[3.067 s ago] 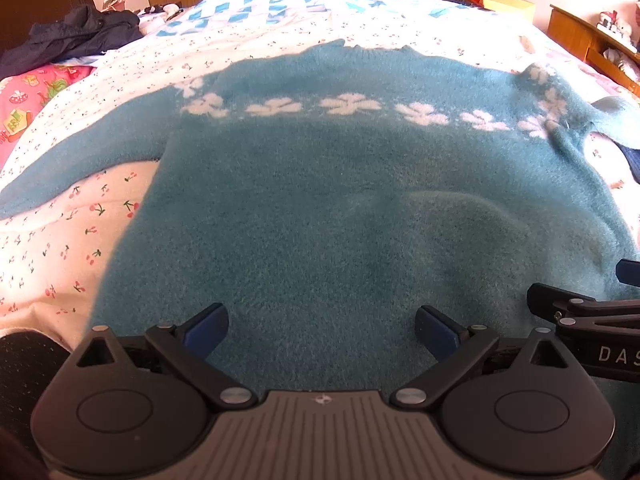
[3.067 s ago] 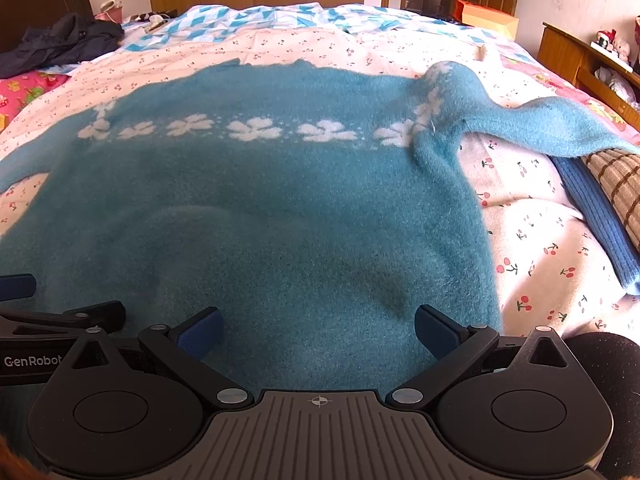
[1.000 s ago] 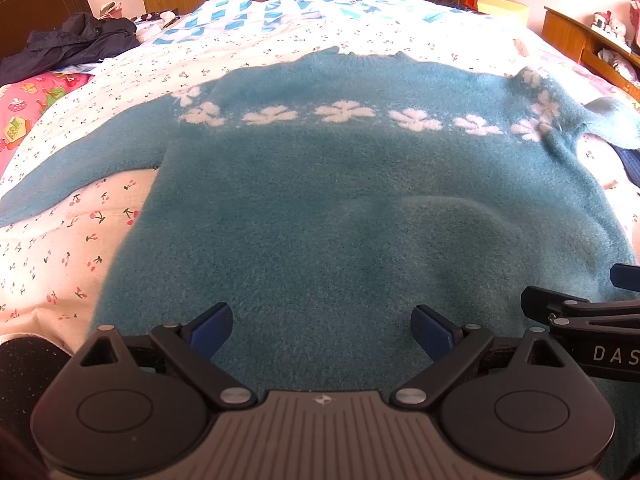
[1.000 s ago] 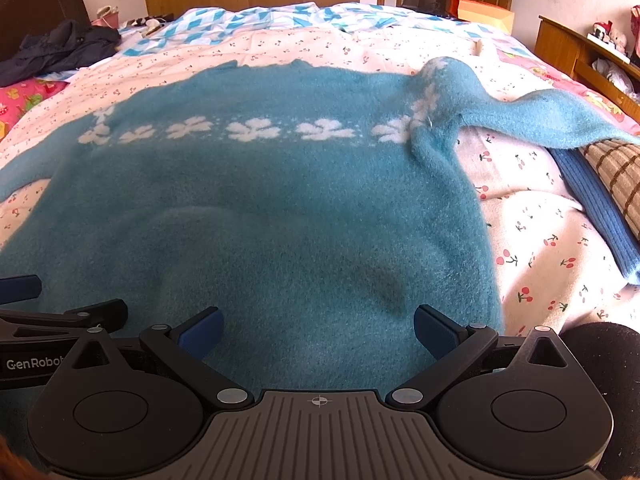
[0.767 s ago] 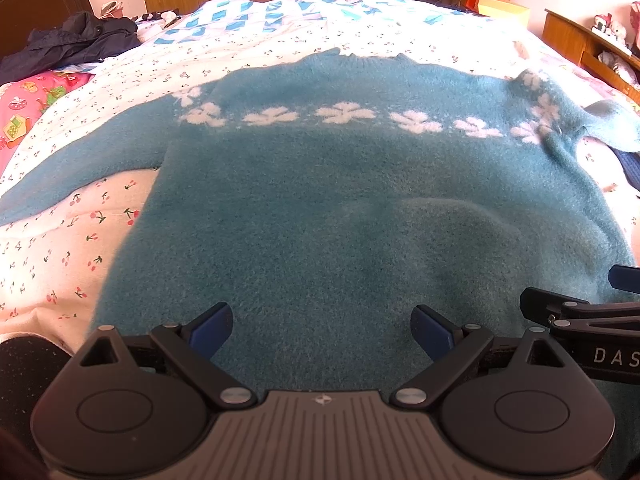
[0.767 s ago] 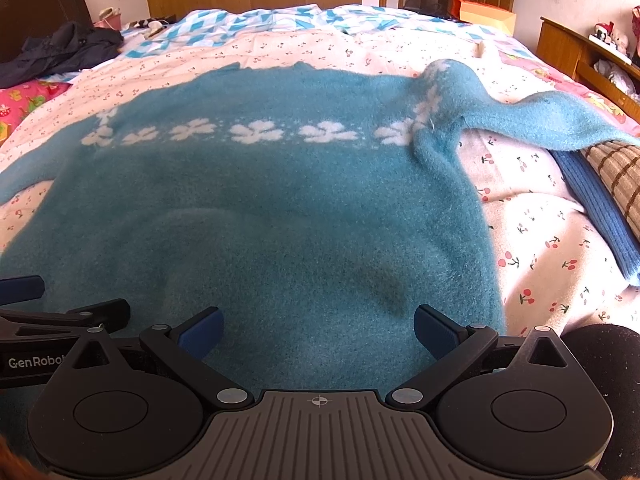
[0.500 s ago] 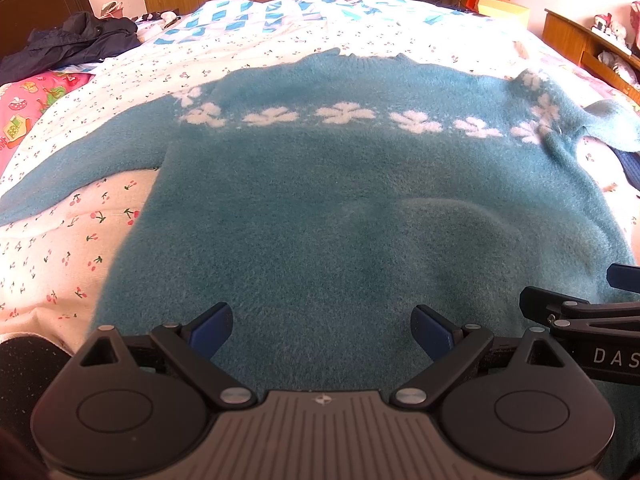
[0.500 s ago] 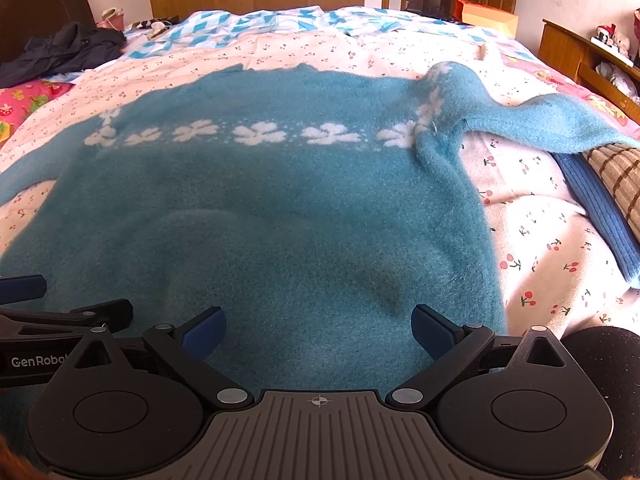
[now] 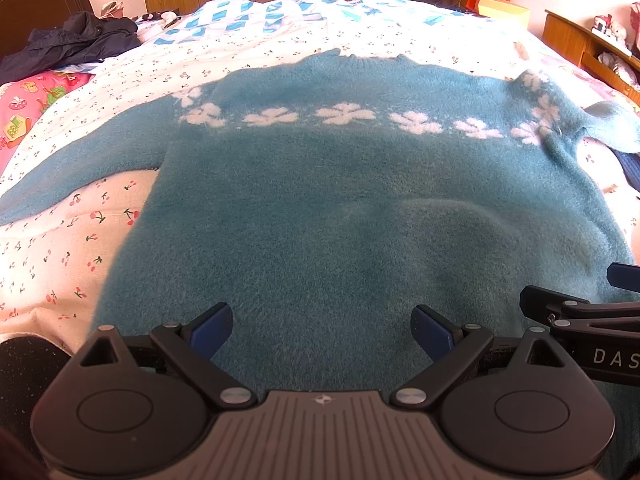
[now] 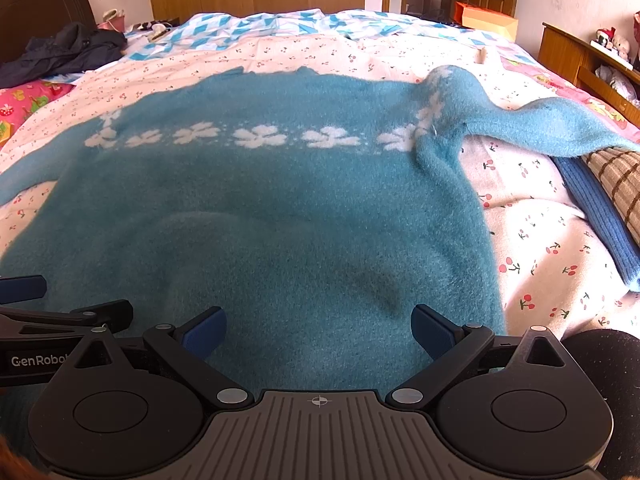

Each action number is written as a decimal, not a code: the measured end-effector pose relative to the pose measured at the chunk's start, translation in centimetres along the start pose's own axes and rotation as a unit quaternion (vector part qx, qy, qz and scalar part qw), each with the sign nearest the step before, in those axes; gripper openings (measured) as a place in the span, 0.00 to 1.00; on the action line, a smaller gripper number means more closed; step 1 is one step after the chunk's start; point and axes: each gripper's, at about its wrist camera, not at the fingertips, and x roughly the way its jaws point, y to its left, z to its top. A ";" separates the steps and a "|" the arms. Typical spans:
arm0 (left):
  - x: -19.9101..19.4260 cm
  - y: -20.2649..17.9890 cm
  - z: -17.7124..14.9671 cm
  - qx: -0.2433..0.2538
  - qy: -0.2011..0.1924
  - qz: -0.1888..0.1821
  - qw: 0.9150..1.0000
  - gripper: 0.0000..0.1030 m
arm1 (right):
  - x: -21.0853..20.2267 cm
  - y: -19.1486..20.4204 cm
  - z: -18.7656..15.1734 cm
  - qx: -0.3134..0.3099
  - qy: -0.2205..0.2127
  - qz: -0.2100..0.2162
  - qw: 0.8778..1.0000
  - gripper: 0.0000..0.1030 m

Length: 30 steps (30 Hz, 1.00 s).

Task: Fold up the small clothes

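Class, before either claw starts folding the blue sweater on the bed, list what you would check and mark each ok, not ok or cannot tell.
1. Left claw open over the hem: ok.
2. Right claw open: ok.
3. Blue sweater body lying flat: not ok, low bumps near the hem.
4. Left sleeve spread out: ok.
5. Right sleeve clear of the checked cloth: not ok, it overlaps.
6. Hem edge visible: cannot tell.

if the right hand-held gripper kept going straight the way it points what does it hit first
Most likely the teal sweater: the right hand-held gripper is open, low over its hem end, aimed along the body toward the white flower band. Depth is unclear, so it may skim above the fabric.
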 end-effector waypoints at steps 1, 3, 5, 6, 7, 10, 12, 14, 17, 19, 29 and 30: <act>0.0 0.0 0.0 0.000 0.000 0.000 1.000 0.96 | 0.0 0.0 0.0 0.000 0.000 0.000 1.000 0.96; 0.0 0.0 0.0 0.000 0.000 0.000 1.000 0.96 | 0.0 0.0 0.0 0.000 0.000 0.000 1.000 0.96; 0.0 0.0 0.0 0.000 0.000 0.000 1.000 0.96 | 0.0 0.0 0.0 0.000 0.001 0.000 1.000 0.96; 0.0 0.0 0.0 0.000 0.000 0.000 1.000 0.96 | 0.0 0.0 0.0 0.000 0.000 0.001 1.000 0.96; 0.0 0.0 0.0 0.000 0.000 0.000 1.000 0.96 | 0.0 0.0 0.0 0.001 0.001 0.001 1.000 0.96; 0.0 0.0 0.0 0.000 0.000 0.000 1.000 0.96 | 0.0 0.0 0.0 0.001 0.000 0.001 1.000 0.96; 0.0 0.0 0.0 0.000 0.000 0.000 1.000 0.96 | 0.0 0.0 0.0 0.001 0.001 0.001 1.000 0.96; 0.0 0.0 0.0 0.000 0.001 -0.001 1.000 0.96 | 0.0 0.0 0.0 0.001 0.000 0.001 1.000 0.96; 0.0 0.1 0.0 -0.001 0.001 -0.001 1.000 0.96 | 0.1 0.0 0.0 0.001 0.000 0.001 1.000 0.96; 0.0 0.1 0.0 -0.001 0.001 -0.001 1.000 0.96 | 0.1 0.0 0.0 0.000 -0.001 0.001 1.000 0.96; 0.0 0.1 0.1 -0.002 -0.001 -0.002 1.000 0.96 | 0.0 -0.1 0.1 0.002 -0.004 0.005 1.000 0.95; 0.0 0.1 0.1 -0.002 -0.002 -0.003 1.000 0.96 | 0.0 -0.1 0.1 0.003 -0.005 0.005 1.000 0.95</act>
